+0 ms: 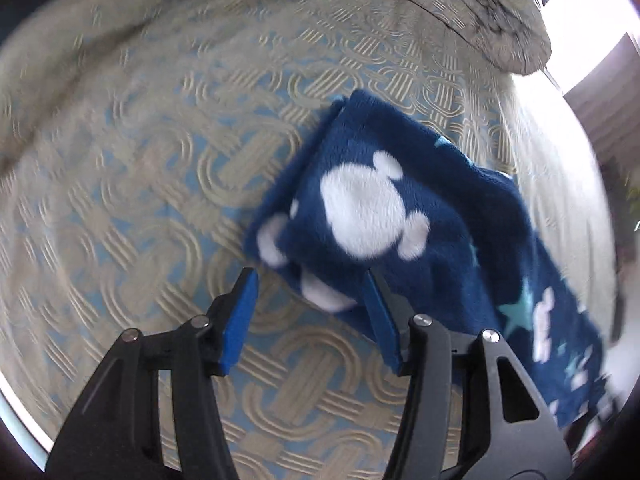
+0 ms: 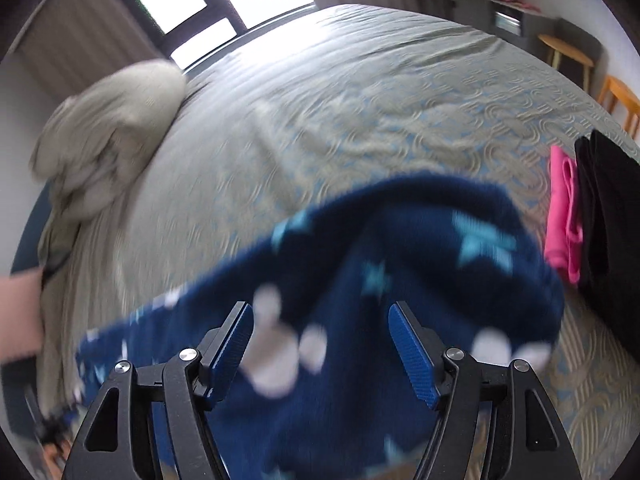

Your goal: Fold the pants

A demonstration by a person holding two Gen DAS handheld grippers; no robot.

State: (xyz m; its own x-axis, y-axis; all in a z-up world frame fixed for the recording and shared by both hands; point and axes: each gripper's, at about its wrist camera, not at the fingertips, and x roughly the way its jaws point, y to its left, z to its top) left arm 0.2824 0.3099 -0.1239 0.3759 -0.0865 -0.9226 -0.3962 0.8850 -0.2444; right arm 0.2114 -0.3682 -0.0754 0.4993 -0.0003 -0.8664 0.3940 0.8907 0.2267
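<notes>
Presently, both the left tongs (image 1: pixel 310 294) and the right tongs (image 2: pixel 320 326) are seen spread wide, nothing gripped. The pants (image 1: pixel 400 208) are lying part-folded on the bed (image 1: pixel 160 184). A fold is judged underway; next, an edge must be pinched.

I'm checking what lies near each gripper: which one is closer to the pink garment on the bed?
Right. The right gripper has the pink garment just off to its right; the left gripper view shows only the blue pants.
</notes>
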